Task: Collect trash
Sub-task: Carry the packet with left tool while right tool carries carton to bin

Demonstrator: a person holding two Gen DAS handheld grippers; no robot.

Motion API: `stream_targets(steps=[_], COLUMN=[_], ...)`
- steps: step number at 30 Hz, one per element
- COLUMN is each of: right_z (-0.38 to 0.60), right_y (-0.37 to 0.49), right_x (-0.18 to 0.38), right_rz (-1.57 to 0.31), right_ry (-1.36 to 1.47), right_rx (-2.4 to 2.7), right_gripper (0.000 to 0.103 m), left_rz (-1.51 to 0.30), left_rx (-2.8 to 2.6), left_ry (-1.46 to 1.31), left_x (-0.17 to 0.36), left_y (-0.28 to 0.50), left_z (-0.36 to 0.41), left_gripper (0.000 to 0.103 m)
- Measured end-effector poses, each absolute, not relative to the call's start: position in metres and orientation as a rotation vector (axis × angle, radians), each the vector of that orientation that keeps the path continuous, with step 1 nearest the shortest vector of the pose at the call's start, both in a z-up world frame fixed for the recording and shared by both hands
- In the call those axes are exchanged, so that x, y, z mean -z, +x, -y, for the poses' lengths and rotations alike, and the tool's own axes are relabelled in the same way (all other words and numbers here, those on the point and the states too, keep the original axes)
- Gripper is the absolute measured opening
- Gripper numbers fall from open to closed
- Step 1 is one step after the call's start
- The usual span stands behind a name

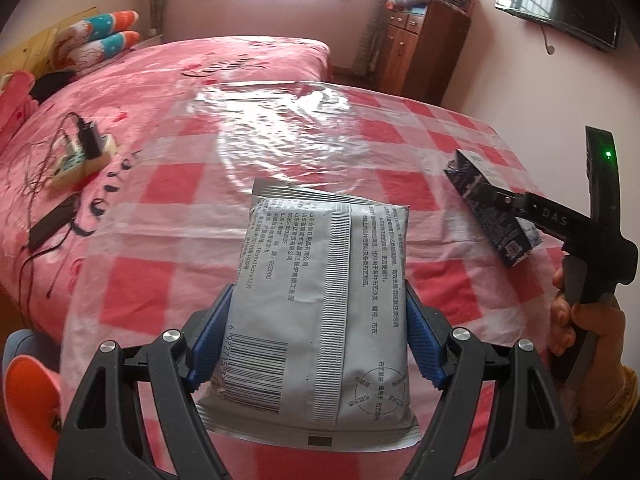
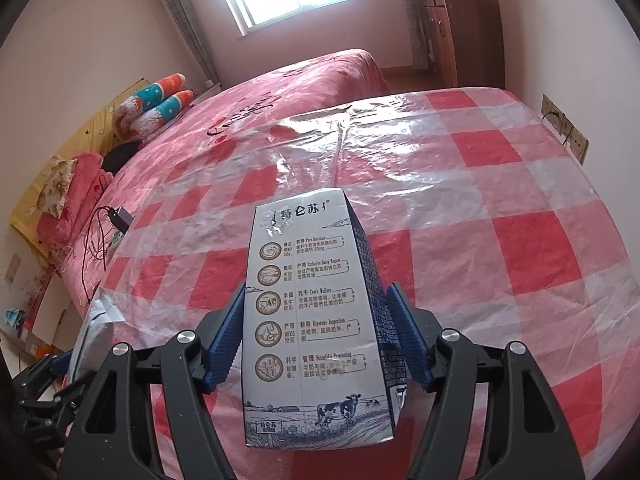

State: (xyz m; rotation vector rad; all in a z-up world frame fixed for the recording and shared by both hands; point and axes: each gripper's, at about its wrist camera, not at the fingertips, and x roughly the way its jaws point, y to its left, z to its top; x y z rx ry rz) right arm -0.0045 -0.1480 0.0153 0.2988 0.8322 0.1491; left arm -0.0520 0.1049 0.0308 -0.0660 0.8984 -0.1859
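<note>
A grey-white sealed packet (image 1: pixel 320 280) with a barcode and printed text stands between the blue pads of my left gripper (image 1: pixel 318 292), which is shut on its two sides above the checked table (image 1: pixel 400 132). My right gripper (image 2: pixel 318 292) is shut on a white and dark blue milk carton (image 2: pixel 308 320), with the pads against its long sides. In the left wrist view that carton (image 1: pixel 472 176) shows tilted at the right, on the tip of the right gripper (image 1: pixel 504 200), with a hand (image 1: pixel 584 328) on the handle. The right wrist view shows the packet (image 2: pixel 92 328) at the lower left.
The table wears a red and white checked cloth under clear plastic (image 2: pixel 500 240). Behind it lies a pink bed (image 1: pixel 160 80) with a charger and tangled cables (image 1: pixel 80 148), pillows (image 1: pixel 100 36) and a wooden cabinet (image 1: pixel 420 48). A wall socket (image 2: pixel 564 124) sits at the right.
</note>
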Motion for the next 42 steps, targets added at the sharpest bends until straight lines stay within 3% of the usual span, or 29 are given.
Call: stream_targets(steps=[42], right_z=[0.013], right_y=[-0.05], right_x=[-0.026], right_rz=[-0.953], right_ry=[0.323], right_rx=[-0.475], right_gripper=[0.069], left_rz=[-0.834], left_rx=[-0.011], left_ry=[-0.166], left_x=[-0.033], left_y=[-0.129], left_z=[-0.234], left_gripper=[0.079])
